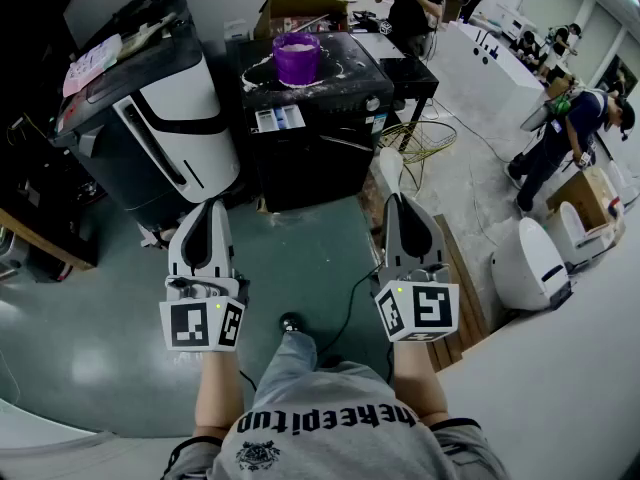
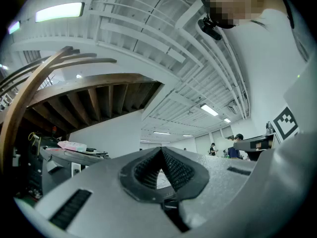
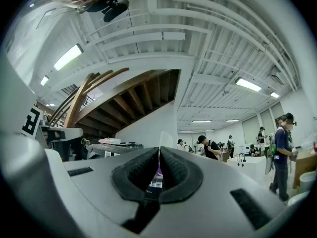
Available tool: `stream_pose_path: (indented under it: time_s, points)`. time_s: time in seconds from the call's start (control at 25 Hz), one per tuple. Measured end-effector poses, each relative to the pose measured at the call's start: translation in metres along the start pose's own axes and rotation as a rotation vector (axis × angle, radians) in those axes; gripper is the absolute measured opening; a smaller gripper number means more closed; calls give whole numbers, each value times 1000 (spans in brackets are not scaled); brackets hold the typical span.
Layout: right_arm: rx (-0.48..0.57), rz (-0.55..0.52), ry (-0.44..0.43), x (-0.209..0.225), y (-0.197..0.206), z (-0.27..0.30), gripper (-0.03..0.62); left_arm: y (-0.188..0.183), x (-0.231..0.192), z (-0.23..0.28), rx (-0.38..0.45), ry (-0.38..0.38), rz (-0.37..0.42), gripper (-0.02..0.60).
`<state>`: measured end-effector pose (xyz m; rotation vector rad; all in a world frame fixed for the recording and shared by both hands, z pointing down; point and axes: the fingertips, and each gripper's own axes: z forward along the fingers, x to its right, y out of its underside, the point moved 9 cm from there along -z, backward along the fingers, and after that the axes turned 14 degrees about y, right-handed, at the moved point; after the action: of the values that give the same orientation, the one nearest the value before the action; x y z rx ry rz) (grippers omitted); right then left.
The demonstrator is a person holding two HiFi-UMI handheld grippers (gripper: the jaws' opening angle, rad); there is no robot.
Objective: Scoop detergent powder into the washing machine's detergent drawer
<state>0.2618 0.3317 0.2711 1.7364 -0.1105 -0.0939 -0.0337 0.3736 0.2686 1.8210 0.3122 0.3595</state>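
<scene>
A purple tub (image 1: 297,56) of white powder stands on top of the black washing machine (image 1: 320,148), with spilled powder around it. At the machine's upper left front is a light panel with blue marks, seemingly the detergent drawer (image 1: 278,119). My right gripper (image 1: 392,200) (image 3: 159,155) is shut on a thin translucent scoop (image 1: 388,171) (image 3: 166,139) that sticks out past its tips, short of the machine's right front corner. My left gripper (image 1: 210,206) (image 2: 161,150) is shut and holds nothing. It hangs over the green floor, left of the machine.
A white and black appliance (image 1: 170,118) leans at the left. A cardboard box (image 1: 300,10) sits behind the machine. Yellow cable (image 1: 425,138) lies on the floor to the right, beyond it a wooden pallet (image 1: 462,278), a white round appliance (image 1: 530,263) and several people.
</scene>
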Motion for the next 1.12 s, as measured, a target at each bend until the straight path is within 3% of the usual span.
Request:
stream_pose_path:
  time_s: [0.64, 0.84, 1.12]
  points:
    - [1, -14, -6, -2, 5, 17, 6, 3, -10, 16, -2, 7, 8, 3]
    - [55, -81, -25, -7, 3, 34, 6, 7, -20, 32, 0, 19, 18, 3]
    - [51, -5, -67, -14, 6, 72, 6, 12, -46, 67, 3, 32, 45, 3]
